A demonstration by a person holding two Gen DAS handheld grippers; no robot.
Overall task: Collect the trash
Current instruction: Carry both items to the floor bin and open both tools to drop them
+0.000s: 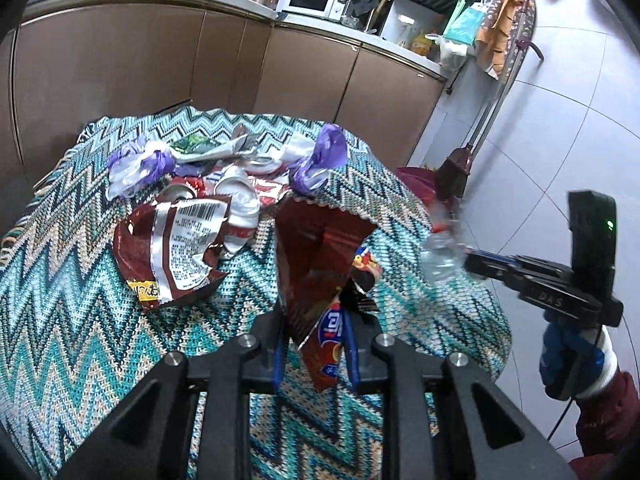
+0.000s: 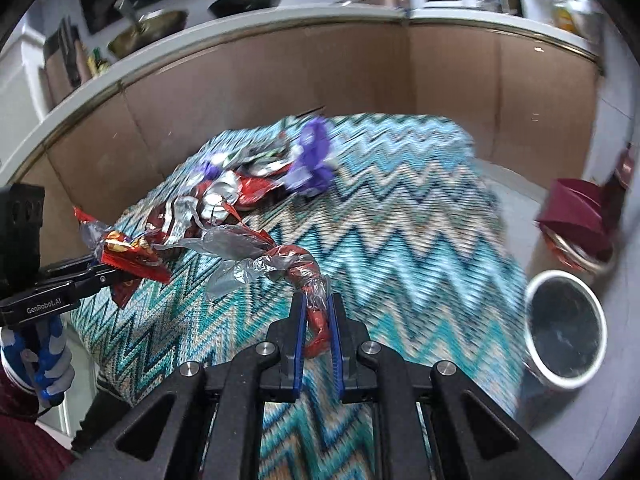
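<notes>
My left gripper (image 1: 316,320) is shut on a red snack bag (image 1: 320,248) and holds it above the zigzag cloth table (image 1: 80,320). It also shows in the right wrist view (image 2: 132,256). My right gripper (image 2: 317,312) is shut on a twisted red-and-clear wrapper (image 2: 280,268); in the left wrist view it (image 1: 468,260) holds the blurred clear wrapper (image 1: 440,256) at the table's right edge. More trash lies on the table: a torn red bag with a barcode (image 1: 172,248), crushed cans (image 1: 240,200) and purple plastic (image 1: 328,152).
A round white-rimmed bin (image 2: 564,332) stands on the tiled floor right of the table. A dark red dustpan (image 2: 576,212) and a broom (image 1: 456,168) are beyond it. Brown cabinets (image 1: 160,64) run behind the table.
</notes>
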